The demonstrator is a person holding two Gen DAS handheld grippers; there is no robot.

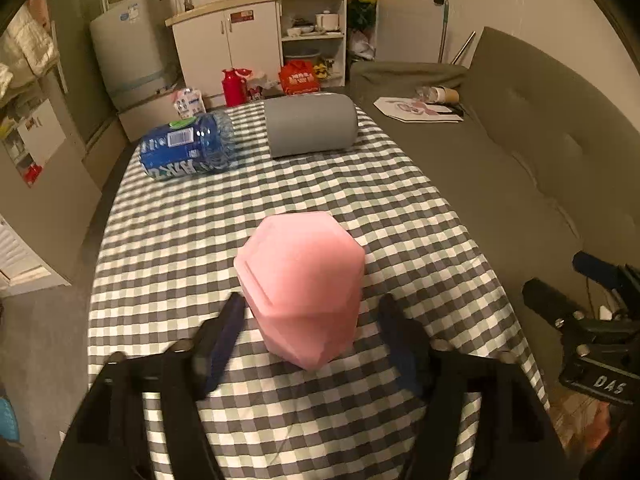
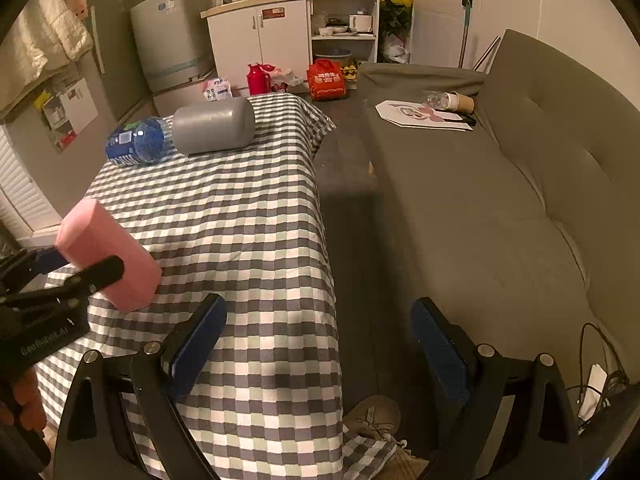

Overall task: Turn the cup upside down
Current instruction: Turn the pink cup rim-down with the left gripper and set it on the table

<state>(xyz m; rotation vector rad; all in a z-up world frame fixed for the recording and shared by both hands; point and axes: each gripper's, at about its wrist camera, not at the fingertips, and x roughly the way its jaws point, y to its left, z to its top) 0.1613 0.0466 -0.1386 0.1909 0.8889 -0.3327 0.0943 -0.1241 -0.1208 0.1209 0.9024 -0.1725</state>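
Observation:
The pink faceted cup stands tilted on the checkered tablecloth, its closed end up and away from me. My left gripper is open, its fingers on either side of the cup with gaps to it. In the right wrist view the cup leans at the left, with the left gripper's fingers beside it. My right gripper is open and empty, off the table's right edge over the floor gap.
A grey cylinder and a blue water bottle lie at the table's far end. A grey sofa runs along the right, with papers and a paper cup on it. Cabinets and a fridge stand behind.

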